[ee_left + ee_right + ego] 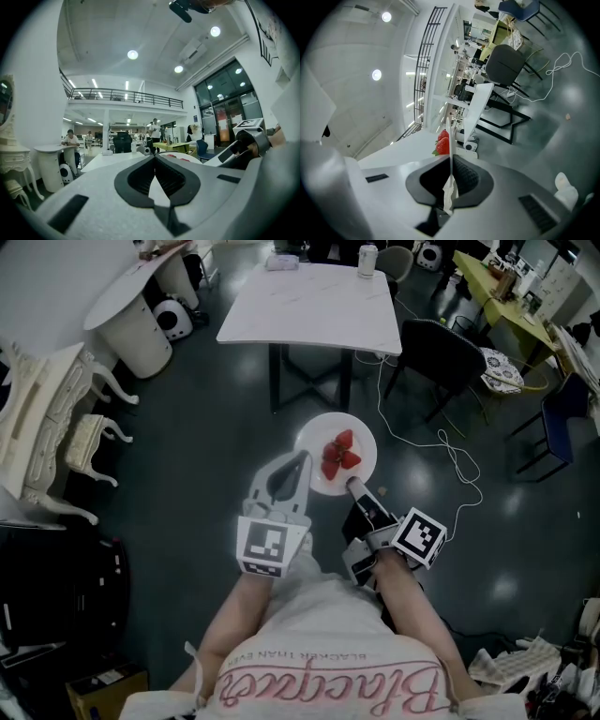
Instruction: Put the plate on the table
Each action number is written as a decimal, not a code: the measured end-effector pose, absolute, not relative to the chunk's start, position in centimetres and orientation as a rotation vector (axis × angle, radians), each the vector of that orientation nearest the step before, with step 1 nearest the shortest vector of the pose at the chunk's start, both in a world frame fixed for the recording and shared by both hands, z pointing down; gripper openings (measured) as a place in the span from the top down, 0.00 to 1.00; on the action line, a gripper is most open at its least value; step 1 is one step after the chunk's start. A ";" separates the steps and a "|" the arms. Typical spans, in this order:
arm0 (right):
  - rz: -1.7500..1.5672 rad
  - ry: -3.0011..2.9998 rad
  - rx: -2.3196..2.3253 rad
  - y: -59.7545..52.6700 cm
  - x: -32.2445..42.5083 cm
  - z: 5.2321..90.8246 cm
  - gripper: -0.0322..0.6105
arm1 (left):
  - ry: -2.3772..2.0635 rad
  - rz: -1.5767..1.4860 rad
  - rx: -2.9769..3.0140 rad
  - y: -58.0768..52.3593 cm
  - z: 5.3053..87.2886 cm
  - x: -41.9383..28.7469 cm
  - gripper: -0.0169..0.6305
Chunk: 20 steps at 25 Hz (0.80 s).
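A white plate [323, 486] with red strawberries [339, 454] hangs above the dark floor, short of the white square table [314, 296]. My left gripper [302, 459] is shut on the plate's left rim. The right gripper [354, 484] is shut on its near rim. In the right gripper view the plate [448, 131] runs edge-on between the shut jaws of that gripper [450, 157], with the strawberries [443, 140] just past them. In the left gripper view a white wedge sits between the pads of that gripper [154, 159], with the plate [187, 159] and the table [112, 161] beyond.
A can [367, 259] and a small box [281, 261] stand at the table's far edge. A dark chair [441, 352] stands to the table's right, and a white cable [450, 456] trails over the floor. Ornate white furniture [47, 418] and a round white table [131, 287] fill the left.
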State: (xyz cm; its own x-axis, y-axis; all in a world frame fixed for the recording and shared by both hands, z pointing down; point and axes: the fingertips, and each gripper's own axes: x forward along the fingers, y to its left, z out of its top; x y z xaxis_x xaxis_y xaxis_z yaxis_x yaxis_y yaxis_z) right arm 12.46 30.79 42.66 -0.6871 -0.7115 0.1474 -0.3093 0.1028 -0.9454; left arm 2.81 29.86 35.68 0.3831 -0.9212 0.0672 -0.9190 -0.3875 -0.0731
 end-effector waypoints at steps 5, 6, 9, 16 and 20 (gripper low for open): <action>-1.607 2.028 -1.029 26.2 10.0 42.6 0.93 | 1.685 -0.151 -2.611 25.5 35.4 0.4 0.97; -1.601 2.028 -1.029 25.3 9.4 42.6 0.93 | 1.682 -0.147 -2.610 24.5 35.4 -0.2 0.97; -1.581 2.026 -1.029 22.4 7.8 42.3 0.93 | 1.689 -0.136 -2.612 21.9 35.6 -1.9 0.97; -1.591 2.008 -1.045 19.0 5.4 42.5 0.93 | 1.692 -0.121 -2.620 17.9 35.7 -4.4 0.97; -1.590 2.018 -1.068 17.8 4.7 42.9 0.93 | 1.709 -0.116 -2.624 16.6 36.1 -5.6 0.97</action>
